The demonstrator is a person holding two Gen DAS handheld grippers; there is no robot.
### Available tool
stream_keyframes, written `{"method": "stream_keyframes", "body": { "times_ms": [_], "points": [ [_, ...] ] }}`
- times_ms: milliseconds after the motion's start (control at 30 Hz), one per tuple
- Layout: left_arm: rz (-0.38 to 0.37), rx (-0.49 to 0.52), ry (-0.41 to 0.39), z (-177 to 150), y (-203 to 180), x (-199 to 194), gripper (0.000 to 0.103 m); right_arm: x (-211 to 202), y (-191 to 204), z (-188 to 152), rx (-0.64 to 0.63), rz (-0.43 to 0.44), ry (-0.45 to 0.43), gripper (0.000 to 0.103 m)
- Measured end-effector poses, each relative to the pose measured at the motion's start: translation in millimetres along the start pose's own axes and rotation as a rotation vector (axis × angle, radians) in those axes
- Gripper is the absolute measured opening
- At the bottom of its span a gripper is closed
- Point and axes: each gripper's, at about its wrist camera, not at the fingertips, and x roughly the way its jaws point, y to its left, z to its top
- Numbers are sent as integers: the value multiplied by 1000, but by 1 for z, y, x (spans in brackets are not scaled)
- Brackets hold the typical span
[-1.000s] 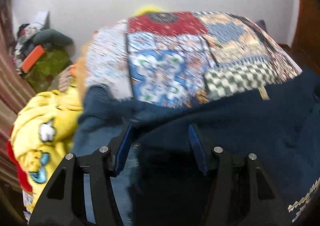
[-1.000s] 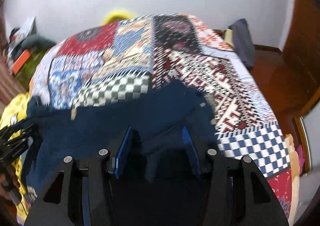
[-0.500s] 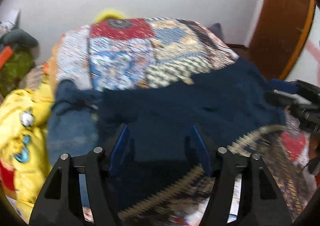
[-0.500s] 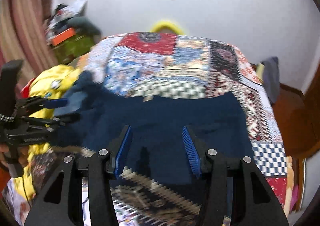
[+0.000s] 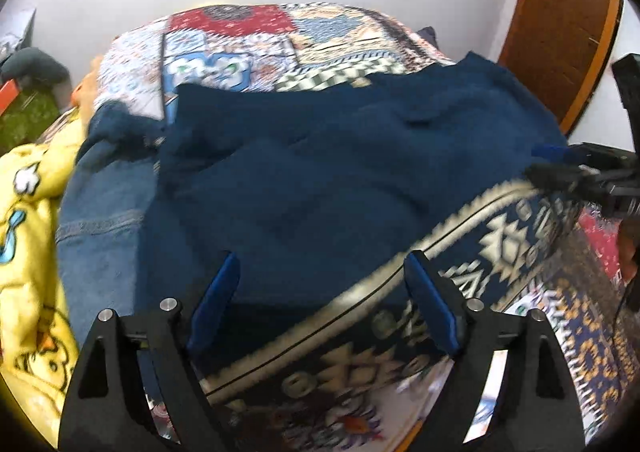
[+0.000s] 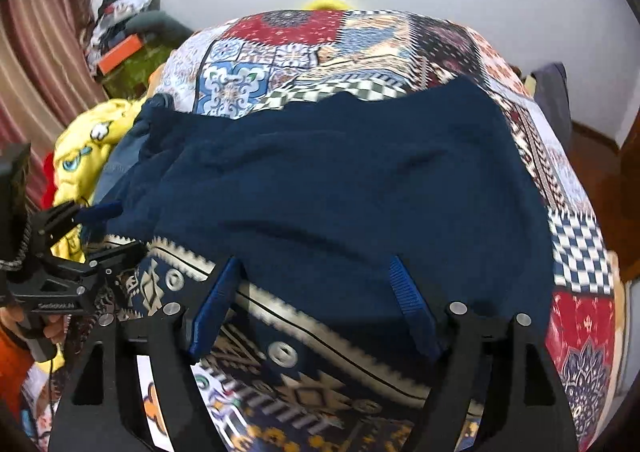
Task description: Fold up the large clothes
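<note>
The navy garment [image 5: 352, 171] lies spread across the patchwork bedspread [image 5: 256, 39] on the bed, its long axis running side to side. Its plain navy part lies toward the far wall, and its cream-patterned band [image 5: 492, 236] lies along the near edge. The left gripper [image 5: 320, 294] has its fingers [image 5: 216, 288] apart over the near edge, with the cloth between them but not pinched. The right gripper [image 6: 316, 296] likewise has its fingers [image 6: 404, 292] spread wide above the band [image 6: 280, 316]. To the left, a denim piece [image 5: 104, 219] lies partly under the garment, just beside a yellow cartoon blanket [image 5: 28, 211].
</note>
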Motion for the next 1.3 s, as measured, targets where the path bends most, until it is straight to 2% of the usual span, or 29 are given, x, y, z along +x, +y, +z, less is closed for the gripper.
{"method": "stream_keyframes", "body": {
  "times_ms": [67,200,300,367,433,500,600,733,867,967,1033,1133,1167,1300],
  "points": [
    [-4,-22,7,-7,9,-2,88,-5,-6,-4,-1,-43,3,74],
    [-39,-73,3,-17,25,-14,89,-13,-23,-15,52,-56,10,74],
    [-38,-96,-7,-24,28,-24,88,-22,-33,-25,91,-62,11,74],
    [17,-102,-2,-31,32,-28,88,-27,-39,-30,105,-90,15,74],
    [129,-107,22,-40,42,-29,88,-32,-44,-35,117,-115,18,74],
    [222,-117,68,-51,54,-27,88,-38,-50,-39,128,-188,35,74],
    [267,-141,91,-67,72,-37,87,-51,-59,-46,149,-209,43,74],
    [268,-186,63,-75,82,-65,87,-78,-62,-50,187,-198,11,74],
    [223,-232,12,-74,80,-93,87,-106,-52,-47,188,-188,-40,74],
    [157,-254,-48,-68,68,-113,87,-123,-39,-40,165,-176,-85,74],
    [92,-278,-69,-63,64,-119,87,-131,-29,-37,140,-166,-112,75],
    [-52,-347,-79,-61,56,-119,87,-136,-14,-32,103,-148,-142,75],
    [-119,-384,-73,-61,54,-114,87,-136,-10,-32,90,-143,-147,75],
    [-251,-495,-38,-70,49,-86,81,-124,5,-32,40,-136,-138,75]
  ]
}}
